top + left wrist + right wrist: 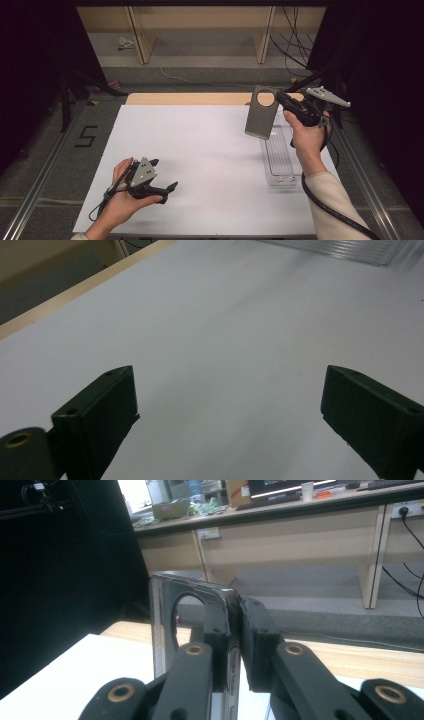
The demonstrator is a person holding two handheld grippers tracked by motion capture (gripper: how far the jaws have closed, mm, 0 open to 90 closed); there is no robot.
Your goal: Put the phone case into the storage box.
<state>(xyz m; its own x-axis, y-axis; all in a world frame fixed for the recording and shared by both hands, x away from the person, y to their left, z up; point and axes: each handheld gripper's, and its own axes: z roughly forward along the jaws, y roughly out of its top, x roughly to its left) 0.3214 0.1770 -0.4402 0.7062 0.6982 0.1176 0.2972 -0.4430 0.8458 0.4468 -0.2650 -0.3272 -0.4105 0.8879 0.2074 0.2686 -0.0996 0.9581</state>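
Right gripper [278, 96]: jaws clamped on the upper edge of a grey phone case [261, 116] with a round camera cut-out near its top. In the right gripper view the two black pads press the case's thin wall [231, 630] from either side, one pad seen through the cut-out. The case hangs upright in the air, lifted off the surface.

Landmark: clear plastic tray [280, 155] on the white table sheet [200, 150]. The case hangs just above the tray's far end, its lower edge overlapping the tray's far rim in the high view. The right hand [306, 136] is over the tray's far half.

Left gripper [162, 175]: jaws spread wide, nothing between them; the left gripper view shows bare sheet between the pads. It rests low at the sheet's near side, well apart from the tray, held in the left hand [122, 197].
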